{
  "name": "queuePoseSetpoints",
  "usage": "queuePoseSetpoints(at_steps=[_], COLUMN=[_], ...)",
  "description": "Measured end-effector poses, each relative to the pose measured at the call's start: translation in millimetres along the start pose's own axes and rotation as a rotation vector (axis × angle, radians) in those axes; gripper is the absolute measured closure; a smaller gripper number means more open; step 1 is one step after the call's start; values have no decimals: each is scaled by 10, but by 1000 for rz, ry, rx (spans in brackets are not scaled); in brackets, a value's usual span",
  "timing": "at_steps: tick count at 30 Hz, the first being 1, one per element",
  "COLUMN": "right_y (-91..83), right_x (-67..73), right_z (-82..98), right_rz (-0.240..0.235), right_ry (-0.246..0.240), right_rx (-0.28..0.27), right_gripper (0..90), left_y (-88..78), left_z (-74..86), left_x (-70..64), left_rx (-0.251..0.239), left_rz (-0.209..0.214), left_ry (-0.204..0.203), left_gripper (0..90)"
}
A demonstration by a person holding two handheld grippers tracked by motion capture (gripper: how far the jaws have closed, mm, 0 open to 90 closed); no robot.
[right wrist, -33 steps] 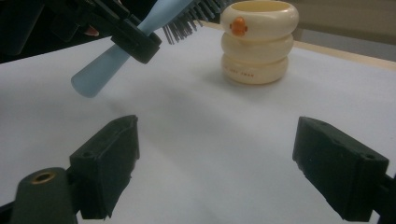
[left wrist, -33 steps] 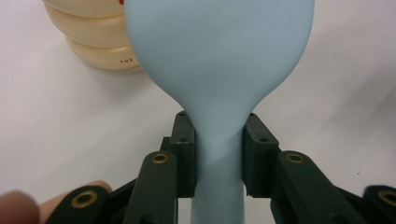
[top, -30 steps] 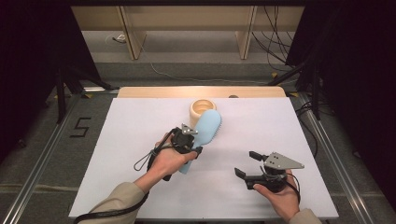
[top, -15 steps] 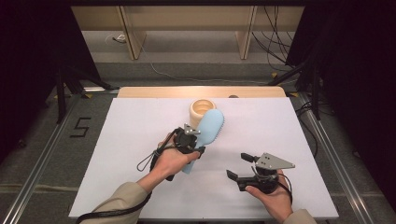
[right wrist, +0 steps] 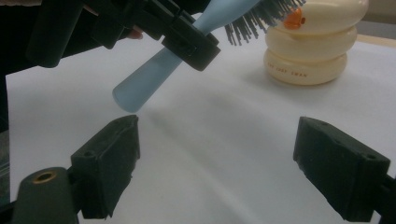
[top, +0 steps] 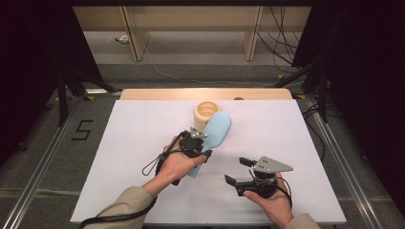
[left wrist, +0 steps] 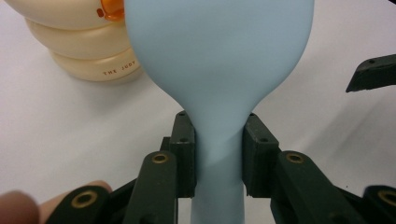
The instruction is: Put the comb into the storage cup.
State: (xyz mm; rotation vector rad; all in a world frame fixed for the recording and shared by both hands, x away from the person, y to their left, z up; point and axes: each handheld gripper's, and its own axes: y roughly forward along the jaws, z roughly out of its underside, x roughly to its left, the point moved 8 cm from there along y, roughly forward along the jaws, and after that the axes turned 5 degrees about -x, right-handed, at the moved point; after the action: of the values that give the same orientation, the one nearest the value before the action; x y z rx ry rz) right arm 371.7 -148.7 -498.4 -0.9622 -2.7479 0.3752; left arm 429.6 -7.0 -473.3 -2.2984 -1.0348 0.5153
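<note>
While the left gripper point(top: 203, 143) is clamped on the neck of a blue brush point(top: 217, 131), the brush is held off the white table point(top: 296, 143), its bristled head raised over a cream ringed jar point(top: 206, 113) at the far middle. Nearer the person, the right gripper point(top: 238, 171) is held with jaws wide apart, gripping nothing
</note>
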Motion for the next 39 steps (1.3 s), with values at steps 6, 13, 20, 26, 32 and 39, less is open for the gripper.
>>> queuePoseSetpoints(at_steps=[6,13,20,26,32,39], right_y=[54,149,235,303,381,464], right_x=[39,116,173,215,270,312], right_z=[-1,-9,-1,6,8,8], right_rz=[-10,-29,-46,-61,-79,-94], right_ry=[4,12,25,40,50,79], right_rx=[3,2,11,13,20,24], right_gripper=[157,157,157,157,157,157], left_y=[-1,2,20,35,48,63], left_z=[-17,-29,-29,-35,-35,-19], left_x=[-12,-31,-59,-80,-108,-128], left_rx=[-5,-11,-10,-10,-11,-8], left_rz=[1,3,6,7,14,16], left_ry=[2,-1,-1,2,3,5], left_gripper=[696,696,696,697,696,696])
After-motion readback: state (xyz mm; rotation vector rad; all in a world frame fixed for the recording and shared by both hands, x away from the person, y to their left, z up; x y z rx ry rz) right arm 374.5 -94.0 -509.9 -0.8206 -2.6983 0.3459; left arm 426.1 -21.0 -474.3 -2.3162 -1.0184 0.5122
